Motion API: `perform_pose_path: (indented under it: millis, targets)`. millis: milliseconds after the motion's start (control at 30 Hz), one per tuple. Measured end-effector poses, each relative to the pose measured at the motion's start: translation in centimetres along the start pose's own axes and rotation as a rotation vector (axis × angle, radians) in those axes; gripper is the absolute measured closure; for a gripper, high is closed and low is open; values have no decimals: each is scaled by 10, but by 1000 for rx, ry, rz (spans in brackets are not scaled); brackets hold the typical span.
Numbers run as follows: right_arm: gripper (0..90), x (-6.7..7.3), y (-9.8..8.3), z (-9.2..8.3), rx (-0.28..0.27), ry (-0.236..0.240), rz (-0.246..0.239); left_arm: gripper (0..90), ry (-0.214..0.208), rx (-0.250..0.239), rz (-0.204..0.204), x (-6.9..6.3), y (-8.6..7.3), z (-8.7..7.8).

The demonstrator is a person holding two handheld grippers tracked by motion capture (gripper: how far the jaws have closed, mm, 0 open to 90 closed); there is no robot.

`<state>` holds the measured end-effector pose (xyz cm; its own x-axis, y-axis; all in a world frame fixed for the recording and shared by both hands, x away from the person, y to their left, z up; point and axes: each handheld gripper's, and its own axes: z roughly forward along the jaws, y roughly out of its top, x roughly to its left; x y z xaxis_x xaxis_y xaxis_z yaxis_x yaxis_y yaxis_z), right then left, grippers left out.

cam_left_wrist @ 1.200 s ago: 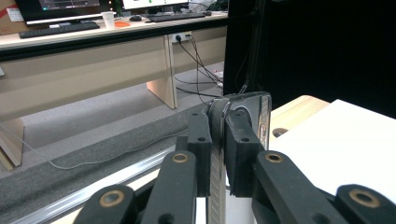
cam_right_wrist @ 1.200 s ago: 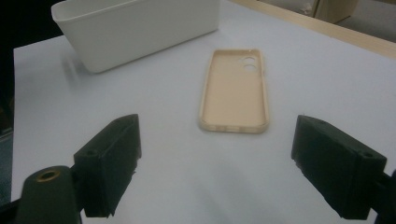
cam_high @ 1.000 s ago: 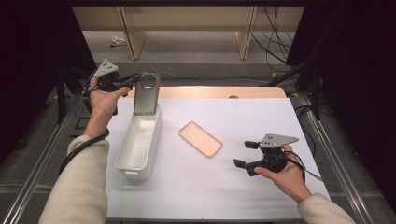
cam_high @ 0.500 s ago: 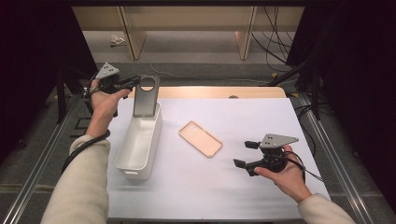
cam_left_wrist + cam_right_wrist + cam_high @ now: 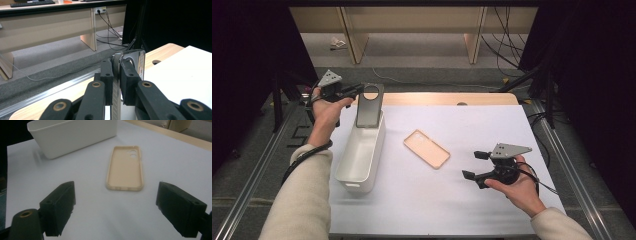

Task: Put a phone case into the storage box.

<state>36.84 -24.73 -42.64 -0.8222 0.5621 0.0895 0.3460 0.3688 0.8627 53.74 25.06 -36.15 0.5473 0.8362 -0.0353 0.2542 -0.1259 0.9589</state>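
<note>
Phone (image 5: 369, 106), thin, stiff and probably slippery, stands over the white bin (image 5: 362, 155) at the desk's left edge, pinched at its side edge by left gripper (image 5: 357, 91); right gripper (image 5: 473, 165) jaws wide, empty.

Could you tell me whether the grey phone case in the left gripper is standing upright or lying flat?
Upright: the grey phone case stands on end over the white bin's far end, clamped near its top by the left gripper.

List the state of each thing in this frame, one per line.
Left gripper: shut on the grey phone case.
Grey phone case: upright, held over the far end of the white bin.
White bin: open-topped, nothing visible inside.
Beige phone case: flat on the table, hollow side up.
Right gripper: open, holding nothing.
</note>
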Motion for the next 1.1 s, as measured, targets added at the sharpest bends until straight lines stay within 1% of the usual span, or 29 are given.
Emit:
perform_pose_path:
  millis: [233, 433, 733, 933, 1000, 1100]
  targets:
    - [169, 0, 0, 0, 1, -1, 1, 812, -1, 9, -14, 3, -7, 3]
    - [169, 0, 0, 0, 2, 0, 1, 811, -3, 17, -15, 4, -11, 6]
    - [169, 0, -1, 0, 3, -1, 0, 809, 0, 30, -39, 5, -18, 10]
    - [169, 0, -1, 0, 3, 0, 1, 807, 3, 29, -55, 8, -21, 11]
    - [169, 0, -1, 1, 1, 2, 1, 805, 3, 36, -57, 8, -21, 11]
    - [169, 0, -1, 1, 2, 2, 1, 798, 14, 49, -62, 10, -23, 11]
